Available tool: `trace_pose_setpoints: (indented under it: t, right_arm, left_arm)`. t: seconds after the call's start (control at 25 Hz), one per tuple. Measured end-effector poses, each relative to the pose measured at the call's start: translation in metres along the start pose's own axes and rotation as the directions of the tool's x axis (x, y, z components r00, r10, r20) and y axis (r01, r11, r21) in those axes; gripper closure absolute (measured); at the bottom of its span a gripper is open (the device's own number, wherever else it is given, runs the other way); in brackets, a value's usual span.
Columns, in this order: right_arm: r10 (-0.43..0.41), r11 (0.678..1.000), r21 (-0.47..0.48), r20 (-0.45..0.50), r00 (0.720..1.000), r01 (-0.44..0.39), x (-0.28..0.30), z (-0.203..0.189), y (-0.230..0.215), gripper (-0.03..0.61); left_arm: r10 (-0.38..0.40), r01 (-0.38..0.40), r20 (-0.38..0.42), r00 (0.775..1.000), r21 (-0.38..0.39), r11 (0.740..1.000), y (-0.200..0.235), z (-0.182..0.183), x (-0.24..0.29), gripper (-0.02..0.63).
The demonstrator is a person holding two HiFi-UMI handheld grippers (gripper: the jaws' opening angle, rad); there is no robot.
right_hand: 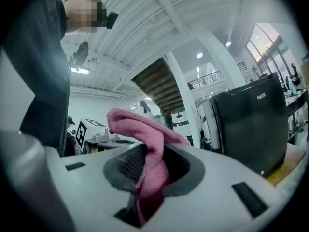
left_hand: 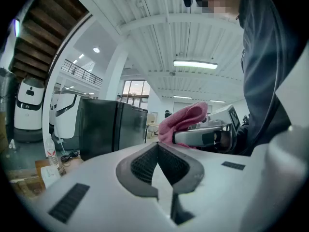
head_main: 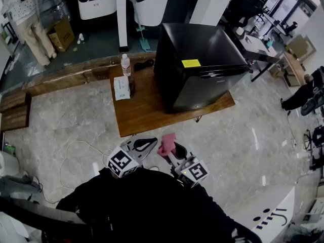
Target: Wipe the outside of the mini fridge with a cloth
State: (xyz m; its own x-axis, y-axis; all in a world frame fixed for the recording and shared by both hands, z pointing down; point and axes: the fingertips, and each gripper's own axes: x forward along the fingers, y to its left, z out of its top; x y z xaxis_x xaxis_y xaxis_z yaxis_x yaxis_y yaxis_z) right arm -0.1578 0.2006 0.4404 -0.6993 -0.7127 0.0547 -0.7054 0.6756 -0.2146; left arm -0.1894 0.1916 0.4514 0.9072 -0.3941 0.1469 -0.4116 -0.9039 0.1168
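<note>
The black mini fridge (head_main: 197,65) stands on a low wooden board (head_main: 147,115), with a yellow sticker on its top. It also shows in the left gripper view as the fridge (left_hand: 108,127) and at the right of the right gripper view as the fridge (right_hand: 251,124). My right gripper (head_main: 169,148) is shut on a pink cloth (head_main: 166,143), which bulges up out of the jaws as a fold of cloth (right_hand: 149,168). My left gripper (head_main: 144,146) is held beside it, shut and empty (left_hand: 157,146). Both grippers hang over the floor, short of the board.
A water bottle (head_main: 126,65) and a small white box (head_main: 121,87) stand on the board left of the fridge. A white cable (head_main: 76,156) lies on the marble floor. A person (head_main: 28,19) stands at the far left. Desks and chairs (head_main: 273,49) are at the right.
</note>
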Motion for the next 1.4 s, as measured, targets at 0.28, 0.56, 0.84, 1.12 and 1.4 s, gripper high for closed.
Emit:
trace_pose_setpoints:
  t: [0.28, 0.56, 0.84, 1.12, 1.4]
  right_arm:
    - [0.013, 1.0, 0.003, -0.01, 1.0, -0.013, -0.002, 0.007, -0.002, 0.491]
    - [0.014, 1.0, 0.009, 0.002, 1.0, -0.014, -0.002, 0.01, -0.002, 0.491]
    - [-0.015, 1.0, 0.013, 0.048, 0.999, 0.015, -0.013, 0.025, -0.022, 0.489]
    - [-0.046, 0.996, 0.081, 0.068, 0.997, 0.04, -0.019, 0.035, -0.039, 0.489]
    - [-0.08, 0.995, 0.06, 0.062, 0.995, 0.077, -0.011, 0.041, -0.057, 0.489]
  left_arm:
    - [0.012, -0.012, 0.001, 1.0, -0.002, 1.0, -0.003, 0.006, 0.001, 0.609]
    - [0.01, -0.01, -0.005, 1.0, 0.003, 1.0, -0.002, 0.008, 0.002, 0.609]
    - [0.016, -0.016, -0.013, 1.0, 0.017, 1.0, 0.0, 0.017, 0.013, 0.609]
    - [-0.004, 0.005, -0.03, 1.0, 0.03, 1.0, -0.001, 0.027, 0.03, 0.609]
    - [-0.036, 0.037, -0.036, 0.999, 0.027, 0.999, 0.014, 0.035, 0.045, 0.609]
